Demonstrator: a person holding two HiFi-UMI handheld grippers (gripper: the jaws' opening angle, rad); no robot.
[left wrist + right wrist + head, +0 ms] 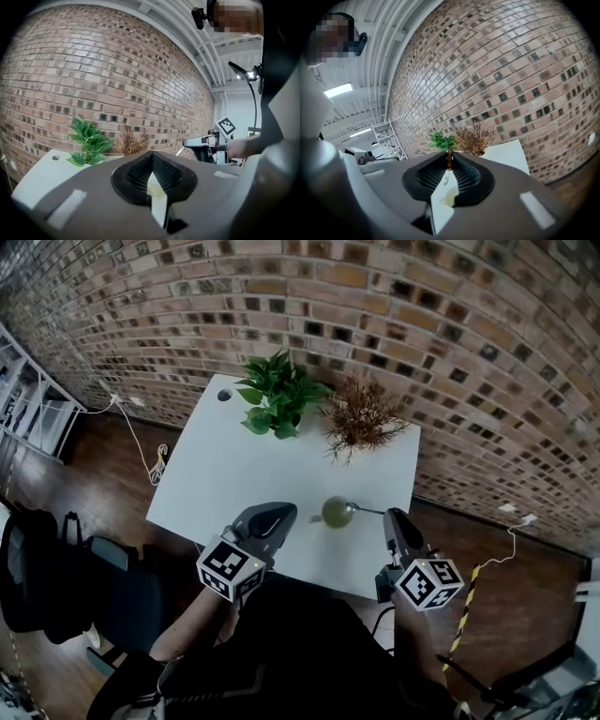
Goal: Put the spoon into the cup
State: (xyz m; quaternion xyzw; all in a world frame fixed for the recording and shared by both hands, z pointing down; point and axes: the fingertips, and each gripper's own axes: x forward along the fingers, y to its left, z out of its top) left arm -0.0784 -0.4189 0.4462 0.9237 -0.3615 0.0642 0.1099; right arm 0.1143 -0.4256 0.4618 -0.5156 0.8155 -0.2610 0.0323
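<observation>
Gripping: you are pinching the spoon by its thin handle with the right gripper. Its jaws are standing narrow, closed on that handle at their very tips.
Left gripper: you are carrying it with the jaws drawn together at the tips and nothing between them. It is hovering over the near part of the table, just left of the cup.
Spoon: it is reaching out from the right gripper toward the left, and its bowl end is meeting the right side of the cup's rim. Whether the bowl is dipping inside is not showing.
Cup: it is standing upright near the table's front edge, between your two grippers, and is showing a greenish inside.
Table: white, it is running from you toward the brick wall.
Plants: a green leafy plant and a dried brown plant are standing side by side at the table's far edge, well apart from the cup.
Pointing: you are aiming both grippers across the table toward the wall.
</observation>
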